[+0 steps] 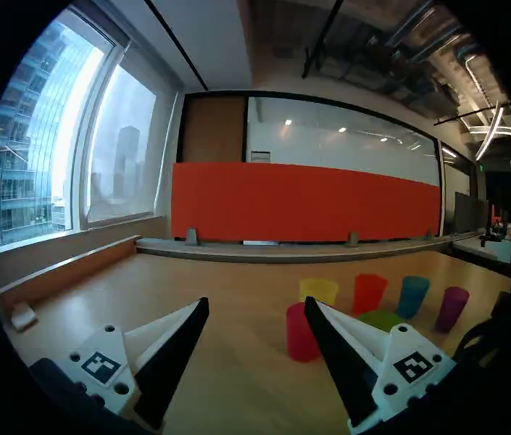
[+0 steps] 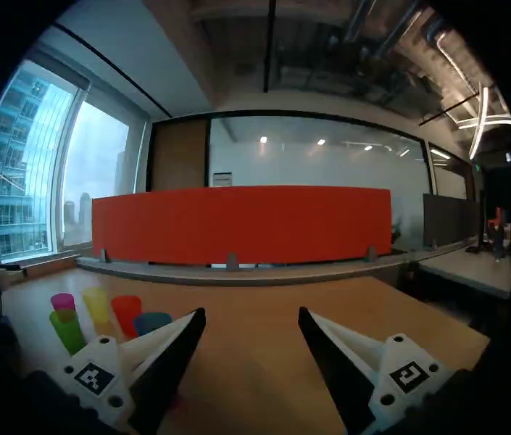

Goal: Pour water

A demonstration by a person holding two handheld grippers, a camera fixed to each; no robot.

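Six small coloured cups stand on the tabletop in the left gripper view, all on the near side of the orange screen and toward its right end: a pink cup nearest, then a yellow cup, a red cup, a blue cup, a purple cup and a green cup. The left hand-held gripper has its fingers wide apart with nothing between them, and the pink cup shows just beside one finger. I judge the cups to be thin translucent plastic: light, slightly springy, smooth-walled and easy to tip. A gentle hold around the mid-wall looks best. Whether any cup holds water I cannot tell. In the right gripper view the cups sit in front of the screen's left end: purple cup, green cup, yellow cup, red cup and blue cup, which is partly behind one finger. The right hand-held gripper is also spread and grips nothing. No brand or label is readable on the cups. The fingers carry black-and-white square markers, which are patterns, not words.
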